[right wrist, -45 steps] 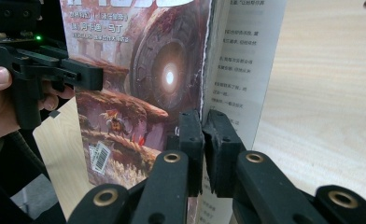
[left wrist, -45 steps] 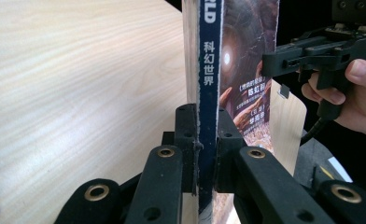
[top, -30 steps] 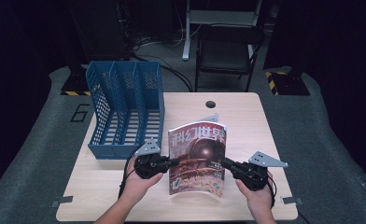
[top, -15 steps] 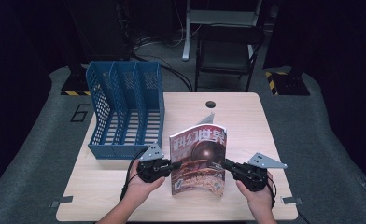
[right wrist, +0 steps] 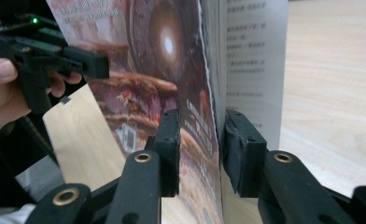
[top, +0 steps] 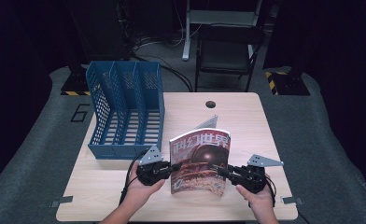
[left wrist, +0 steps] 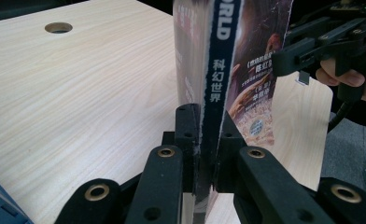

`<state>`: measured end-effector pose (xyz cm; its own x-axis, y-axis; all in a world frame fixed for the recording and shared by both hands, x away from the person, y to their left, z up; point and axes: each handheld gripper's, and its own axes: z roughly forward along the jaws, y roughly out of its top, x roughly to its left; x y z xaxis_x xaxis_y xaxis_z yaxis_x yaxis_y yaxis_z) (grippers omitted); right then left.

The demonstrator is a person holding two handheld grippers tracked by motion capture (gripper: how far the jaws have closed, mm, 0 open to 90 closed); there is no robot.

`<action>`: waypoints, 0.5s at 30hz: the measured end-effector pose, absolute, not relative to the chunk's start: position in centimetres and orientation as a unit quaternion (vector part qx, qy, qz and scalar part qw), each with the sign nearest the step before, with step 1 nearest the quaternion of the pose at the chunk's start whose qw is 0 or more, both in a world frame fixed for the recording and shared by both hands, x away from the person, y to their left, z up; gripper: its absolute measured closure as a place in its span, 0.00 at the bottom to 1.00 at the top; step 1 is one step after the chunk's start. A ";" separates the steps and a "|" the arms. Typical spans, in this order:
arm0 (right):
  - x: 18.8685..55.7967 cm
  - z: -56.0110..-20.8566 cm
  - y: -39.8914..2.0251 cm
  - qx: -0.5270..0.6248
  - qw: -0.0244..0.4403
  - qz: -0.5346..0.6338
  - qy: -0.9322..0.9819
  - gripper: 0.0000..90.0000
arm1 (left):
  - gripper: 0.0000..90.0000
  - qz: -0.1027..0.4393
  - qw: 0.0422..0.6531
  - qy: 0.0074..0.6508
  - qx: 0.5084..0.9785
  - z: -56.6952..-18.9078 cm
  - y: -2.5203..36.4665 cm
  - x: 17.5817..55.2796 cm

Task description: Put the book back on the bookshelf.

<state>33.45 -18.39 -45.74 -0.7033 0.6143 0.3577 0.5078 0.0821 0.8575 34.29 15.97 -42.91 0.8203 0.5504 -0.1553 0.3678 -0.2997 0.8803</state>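
Observation:
A magazine [top: 200, 161] with a reddish planet cover stands upright on its lower edge on the wooden table [top: 246, 116], a page fanning out behind it. My left gripper [top: 174, 166] is shut on its dark blue spine [left wrist: 223, 60], the pads pressing both sides near the bottom. My right gripper [top: 221, 171] straddles the magazine's open edge [right wrist: 209, 70]. Its jaws have just been opening, and a gap shows between each pad and the pages. Across the cover, the left gripper view shows the right gripper [left wrist: 312, 46] and the right gripper view shows the left gripper [right wrist: 55, 56].
A blue three-slot file rack [top: 125, 107] stands at the table's back left, its slots open toward the top. A round cable hole [top: 211, 103] sits near the far edge. A dark chair [top: 228, 46] stands beyond the table.
The magazine has tipped from a slant to stand more upright. The right gripper's jaws have come apart from its edge. Both hands stayed about where they were.

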 end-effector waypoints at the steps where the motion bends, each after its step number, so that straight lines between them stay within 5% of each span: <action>1: 33.5 -45.8 -18.4 0.384 0.042 0.556 0.736 0.75 | 0.93 0.092 0.516 0.282 0.804 -42.9 16.0 34.3; 15: 33.9 -48.4 -17.1 0.378 0.006 0.456 0.806 0.75 | 0.93 0.082 0.515 0.275 0.808 -42.8 16.1 33.7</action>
